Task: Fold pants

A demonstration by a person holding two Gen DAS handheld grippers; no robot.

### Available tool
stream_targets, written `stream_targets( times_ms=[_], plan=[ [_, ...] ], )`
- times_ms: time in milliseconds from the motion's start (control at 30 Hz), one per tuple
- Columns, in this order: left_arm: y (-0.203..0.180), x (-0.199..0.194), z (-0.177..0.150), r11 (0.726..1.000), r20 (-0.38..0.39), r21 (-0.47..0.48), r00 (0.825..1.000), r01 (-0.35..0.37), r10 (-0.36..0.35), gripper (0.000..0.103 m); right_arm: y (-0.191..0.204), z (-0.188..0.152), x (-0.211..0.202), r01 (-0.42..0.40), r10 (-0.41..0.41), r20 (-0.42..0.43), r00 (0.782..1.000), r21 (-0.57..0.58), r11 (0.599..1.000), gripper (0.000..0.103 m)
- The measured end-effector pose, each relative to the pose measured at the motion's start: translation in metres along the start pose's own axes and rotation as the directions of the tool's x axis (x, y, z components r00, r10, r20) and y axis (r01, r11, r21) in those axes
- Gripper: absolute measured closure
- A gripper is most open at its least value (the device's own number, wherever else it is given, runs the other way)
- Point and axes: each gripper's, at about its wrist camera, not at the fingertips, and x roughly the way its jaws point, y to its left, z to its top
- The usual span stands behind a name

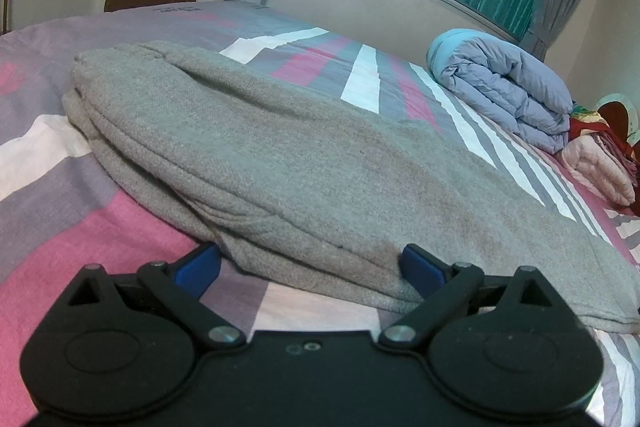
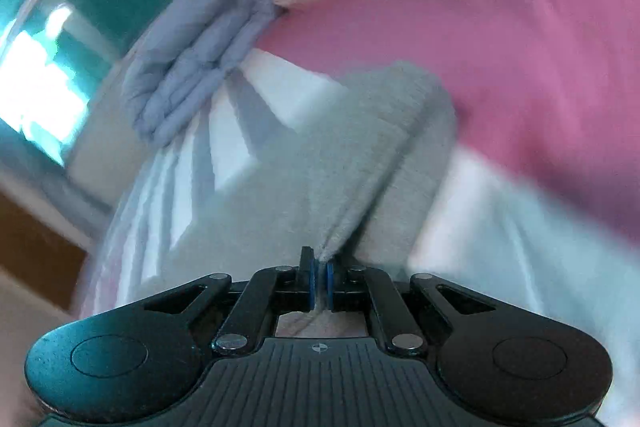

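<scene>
The grey pants (image 1: 256,155) were seen lying folded in several layers on the bed (image 1: 120,223), on its pink, grey and white striped cover. The left tool (image 1: 310,269) was held low at the near edge of the stack, its jaws standing wide, with the blue pads (image 1: 420,267) on either side of the cloth and not pressing it. The right tool (image 2: 320,281) was closed on a thin pinch of the grey fabric, which was drawn up into a taut ridge from the pads; the right wrist view was heavily blurred.

Several risks could be judged from this. Only a small bunch of cloth was gripped on the right, so a quick pull might let it slip out, or only the top layer might be lifted and the layers beneath dragged askew. With nothing pinned by the left tool, the whole stack could be slid across the cover and the earlier folds undone. A folded blue quilt (image 1: 508,87) lay well apart from the pants and was unlikely to be disturbed.
</scene>
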Motion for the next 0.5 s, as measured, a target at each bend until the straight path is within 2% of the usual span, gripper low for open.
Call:
stream_targets(
  times_ms=[67,167,267,300,367,433,500],
  plan=[
    [0.000,0.000,0.000,1.000,0.000,0.002,1.000,0.000,0.000,0.012,-0.007,0.004,-0.005,-0.033,0.031,0.033,0.999,0.060,0.998,0.098],
    [-0.001,0.001,0.000,1.000,0.001,0.005,1.000,-0.005,0.005,0.011,0.000,0.009,-0.003,-0.001,-0.001,0.055,0.998,0.031,1.000,0.098],
    [0.000,0.001,0.000,1.000,0.000,0.007,1.000,-0.003,0.003,0.011,0.000,0.015,-0.003,0.002,-0.007,0.073,0.997,0.068,0.998,0.097],
    [0.000,0.001,0.000,1.000,0.000,0.007,1.000,-0.001,0.001,0.011,0.002,0.014,-0.010,-0.004,-0.004,0.114,0.993,0.070,0.998,0.097],
    [0.000,0.001,0.001,1.000,0.000,0.009,1.000,-0.002,0.002,0.011,0.005,0.018,-0.024,-0.061,0.052,0.192,0.980,0.042,0.997,0.094],
    [0.000,0.001,0.001,1.000,0.000,0.008,1.000,-0.002,0.002,0.011,0.014,0.024,-0.032,-0.078,0.083,0.217,0.973,-0.030,0.996,0.093],
    [0.000,0.001,0.001,1.000,0.000,0.007,1.000,-0.001,0.001,0.011,0.015,0.031,-0.044,-0.086,0.087,0.268,0.959,-0.016,0.996,0.083]
  ],
)
